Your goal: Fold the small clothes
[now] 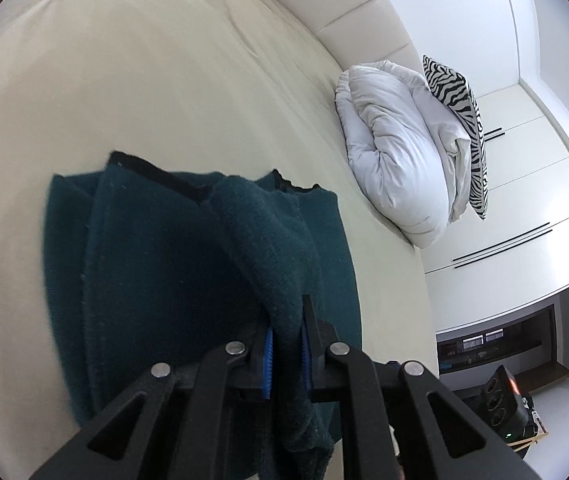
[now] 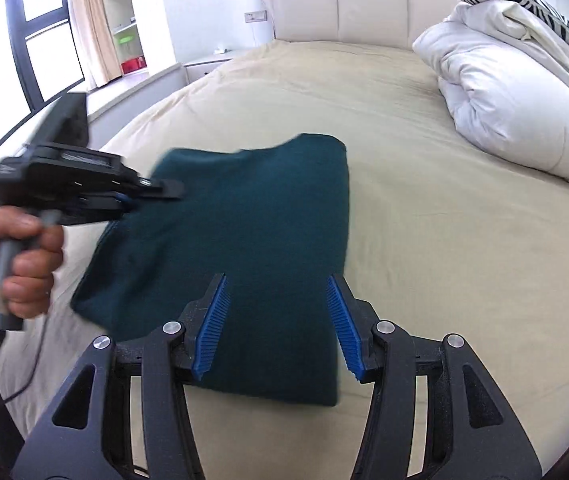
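At the left of the cream bed [image 2: 404, 208], a hand [image 2: 12, 264] is holding the left gripper [image 1: 286, 340] with its jaws clamped on a raised fold of the dark green garment [image 2: 244, 248], seemingly to carry that edge across, while the right gripper [image 2: 278, 328] is hovering over the near edge, jaws apart and empty.

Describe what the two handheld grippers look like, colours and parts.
Both are matte black plastic. The right gripper has angular linkage arms with round silver pivot pins and ribbed blue pads. The left gripper matches; seen from the right wrist, it has a grey handle and a thin black cable.
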`<state>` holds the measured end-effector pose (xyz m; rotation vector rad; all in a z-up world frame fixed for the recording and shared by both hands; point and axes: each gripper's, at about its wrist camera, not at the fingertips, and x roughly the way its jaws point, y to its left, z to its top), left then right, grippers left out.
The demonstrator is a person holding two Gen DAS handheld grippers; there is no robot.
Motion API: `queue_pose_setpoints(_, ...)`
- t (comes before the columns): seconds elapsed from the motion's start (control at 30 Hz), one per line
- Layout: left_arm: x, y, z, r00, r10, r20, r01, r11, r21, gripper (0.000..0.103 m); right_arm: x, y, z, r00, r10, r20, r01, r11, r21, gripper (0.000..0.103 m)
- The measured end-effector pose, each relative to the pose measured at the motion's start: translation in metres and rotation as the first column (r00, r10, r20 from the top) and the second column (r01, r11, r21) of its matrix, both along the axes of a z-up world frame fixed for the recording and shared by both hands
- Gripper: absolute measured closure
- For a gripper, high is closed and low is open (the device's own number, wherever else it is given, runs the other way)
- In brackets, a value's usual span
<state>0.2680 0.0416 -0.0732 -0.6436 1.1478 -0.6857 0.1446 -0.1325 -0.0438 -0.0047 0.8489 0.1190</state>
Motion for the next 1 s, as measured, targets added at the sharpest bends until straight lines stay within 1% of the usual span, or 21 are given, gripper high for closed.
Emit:
queue_pose_setpoints(0.1,0.007,0.026,0.003,1.000,0.027,-0.008,-0.027,0.999,0.038,0.091,0.018,0.018,-0.015,0.998,0.056,-0.022,-0.056,0.998,-0.020,0.054)
queue_pose_setpoints(0.17,0.009,0.041,0.000,0.999,0.043,-0.020,-0.042,0.998,0.041,0.091,0.032,0.038,-0.027,0.995,0.096,-0.033,-0.098,0.994,-0.039,0.054)
queue_pose_setpoints(0.23,0.012,0.053,-0.008,0.998,0.060,-0.034,-0.058,0.997,0.055,0.091,0.041,0.053,-0.036,0.990,0.137,-0.046,-0.139,0.989,-0.043,0.054)
queue_pose_setpoints(0.27,0.013,0.058,-0.014,0.997,0.065,-0.044,-0.063,0.996,0.059,0.091,0.043,0.067,-0.041,0.987,0.153,-0.053,-0.156,0.986,-0.051,0.054)
queue_pose_setpoints(0.33,0.014,0.064,-0.027,0.995,0.078,-0.067,-0.075,0.996,0.051,0.091,0.047,0.079,-0.050,0.983,0.170,-0.076,-0.175,0.982,-0.065,0.054)
queue_pose_setpoints(0.43,0.012,0.070,-0.041,0.993,0.089,-0.083,-0.086,0.996,0.035,0.091,0.034,0.100,-0.055,0.977,0.195,-0.088,-0.201,0.978,-0.059,0.054)
queue_pose_setpoints(0.53,0.011,0.078,-0.048,0.990,0.104,-0.094,-0.104,0.995,0.010,0.091,0.027,0.108,-0.062,0.972,0.211,-0.108,-0.217,0.975,-0.050,0.054)
queue_pose_setpoints(0.63,0.013,0.081,-0.058,0.986,0.128,-0.102,-0.125,0.992,0.033,0.091,0.025,0.114,-0.067,0.966,0.230,-0.117,-0.239,0.969,-0.068,0.052)
queue_pose_setpoints(0.67,0.012,0.081,-0.062,0.984,0.140,-0.108,-0.136,0.990,0.039,0.090,0.025,0.110,-0.067,0.966,0.230,-0.121,-0.239,0.969,-0.067,0.052)
queue_pose_setpoints(0.7,0.011,0.082,-0.067,0.980,0.157,-0.118,-0.155,0.987,0.031,0.089,0.026,0.112,-0.070,0.965,0.228,-0.129,-0.238,0.969,-0.066,0.052)
queue_pose_setpoints(0.77,0.007,0.081,-0.065,0.980,0.174,-0.099,-0.171,0.985,0.035,0.087,0.038,0.116,-0.073,0.966,0.221,-0.133,-0.230,0.971,-0.058,0.051)
queue_pose_setpoints(0.8,0.004,0.081,-0.060,0.979,0.187,-0.080,-0.183,0.981,0.058,0.084,0.038,0.114,-0.075,0.968,0.213,-0.131,-0.221,0.974,-0.048,0.050)
queue_pose_setpoints(0.83,-0.001,0.082,-0.053,0.977,0.208,-0.051,-0.202,0.974,0.097,0.083,0.037,0.112,-0.074,0.970,0.206,-0.129,-0.213,0.976,-0.039,0.050)
queue_pose_setpoints(0.87,-0.007,0.084,-0.043,0.972,0.235,-0.016,-0.231,0.963,0.137,0.083,0.035,0.111,-0.073,0.970,0.207,-0.127,-0.213,0.976,-0.035,0.050)
queue_pose_setpoints(0.9,-0.013,0.086,-0.035,0.965,0.263,0.021,-0.263,0.950,0.172,0.081,0.033,0.110,-0.071,0.969,0.213,-0.128,-0.218,0.976,-0.028,0.050)
queue_pose_setpoints(0.93,-0.021,0.087,-0.022,0.957,0.280,0.077,-0.290,0.936,0.200,0.081,0.033,0.107,-0.069,0.967,0.218,-0.130,-0.221,0.975,-0.012,0.050)
queue_pose_setpoints(1.0,-0.038,0.079,0.000,0.951,0.254,0.179,-0.292,0.927,0.234,0.081,0.029,0.094,-0.059,0.965,0.227,-0.130,-0.217,0.973,0.081,0.050)
